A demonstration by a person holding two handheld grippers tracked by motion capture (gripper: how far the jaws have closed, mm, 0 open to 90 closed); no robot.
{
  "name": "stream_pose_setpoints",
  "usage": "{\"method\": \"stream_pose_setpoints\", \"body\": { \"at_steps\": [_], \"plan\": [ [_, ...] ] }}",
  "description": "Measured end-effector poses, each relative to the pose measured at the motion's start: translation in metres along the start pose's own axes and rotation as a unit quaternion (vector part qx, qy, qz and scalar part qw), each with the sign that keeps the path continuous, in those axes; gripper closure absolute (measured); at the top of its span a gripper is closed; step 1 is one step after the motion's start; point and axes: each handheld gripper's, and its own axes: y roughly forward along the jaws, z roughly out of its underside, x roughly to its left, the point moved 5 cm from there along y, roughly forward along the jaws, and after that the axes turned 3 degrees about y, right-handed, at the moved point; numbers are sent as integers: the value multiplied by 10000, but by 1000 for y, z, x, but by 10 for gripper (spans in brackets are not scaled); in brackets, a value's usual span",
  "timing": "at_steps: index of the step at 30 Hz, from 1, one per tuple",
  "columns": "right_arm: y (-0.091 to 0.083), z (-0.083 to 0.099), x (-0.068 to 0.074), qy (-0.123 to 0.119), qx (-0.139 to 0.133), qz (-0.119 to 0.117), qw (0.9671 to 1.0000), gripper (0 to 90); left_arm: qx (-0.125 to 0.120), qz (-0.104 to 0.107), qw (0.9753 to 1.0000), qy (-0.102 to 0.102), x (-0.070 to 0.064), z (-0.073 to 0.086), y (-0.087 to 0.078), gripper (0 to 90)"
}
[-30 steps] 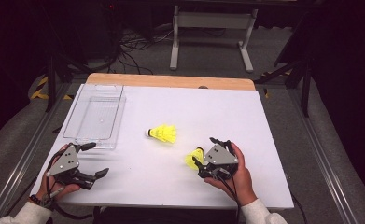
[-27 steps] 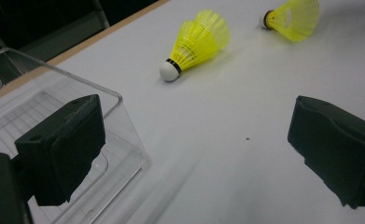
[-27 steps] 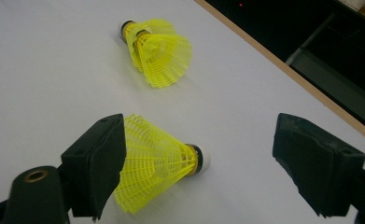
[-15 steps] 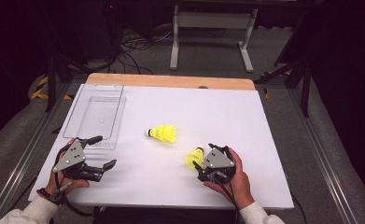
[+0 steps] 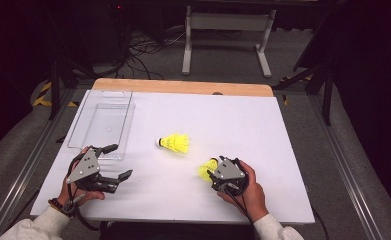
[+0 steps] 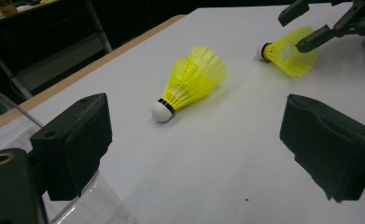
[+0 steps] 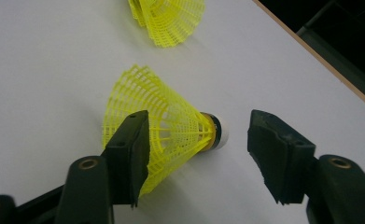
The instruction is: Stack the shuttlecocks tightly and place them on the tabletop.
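Observation:
Two yellow shuttlecocks lie on the white table (image 5: 283, 130). One shuttlecock (image 5: 175, 143) (image 6: 189, 81) rests near the middle, with its white cork towards the clear tray. The other shuttlecock (image 5: 208, 168) (image 7: 171, 116) lies on its side between the jaws of my right gripper (image 5: 214, 172) (image 7: 196, 135), which stands open. One jaw is in front of the skirt and the other stands clear of the cork. My left gripper (image 5: 118, 161) (image 6: 196, 126) is open with nothing in it, at the tray's near corner, and looks towards the middle shuttlecock.
A clear plastic tray (image 5: 100, 127) (image 6: 91, 205) sits at the left of the table with nothing in it. A wooden strip (image 5: 183, 86) runs along the far edge. Beyond it are a dark floor, cables and a metal stand (image 5: 228, 30).
My left gripper has moved forward and to the right, up to the tray's near corner. The right gripper has hardly shifted, and both shuttlecocks lie where they were.

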Motion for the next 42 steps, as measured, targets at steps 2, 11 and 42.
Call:
{"method": "stream_pose_setpoints", "body": {
  "at_steps": [2,11,42],
  "plan": [
    [0,0,0,-25,1,-13,10000,448,-71,-4,10000,-47,0,0,-3,95],
    [0,1,-1,-53,79,-24,10000,650,-96,34,9999,-85,-1,3,-8,78],
    [-15,-2,-25,279,-137,-105,9995,893,9,-7,10000,-99,0,7,-13,78]
  ]
}}
